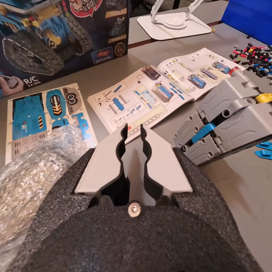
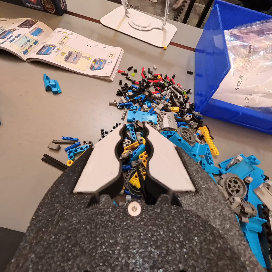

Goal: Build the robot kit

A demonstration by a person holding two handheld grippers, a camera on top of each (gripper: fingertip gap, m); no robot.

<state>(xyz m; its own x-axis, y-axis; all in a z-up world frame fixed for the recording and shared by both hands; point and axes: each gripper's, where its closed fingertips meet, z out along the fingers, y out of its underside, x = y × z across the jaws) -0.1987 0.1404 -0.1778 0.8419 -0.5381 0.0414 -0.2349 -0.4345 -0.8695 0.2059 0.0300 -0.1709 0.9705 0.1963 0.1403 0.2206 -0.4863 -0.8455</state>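
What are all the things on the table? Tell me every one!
toy box: one, dark with a blue vehicle picture, far left
sticker sheet: one, blue and grey, left
bubble wrap: one clear wad, on the sticker sheet's near edge
instruction booklet: one, open, middle
grey block assembly: one, grey with blue strip, right of left gripper
loose pieces: big pile, mixed colours
blue bin: one, holding plastic bags
white stand: one, far side
left gripper: slightly open, empty
right gripper: slightly open, over the pile

On the table (image 1: 91,76), the sticker sheet (image 1: 29,120) lies left of the instruction booklet (image 1: 147,94); the box (image 1: 58,36) stands behind it, the loose-parts pile (image 2: 154,94) right.
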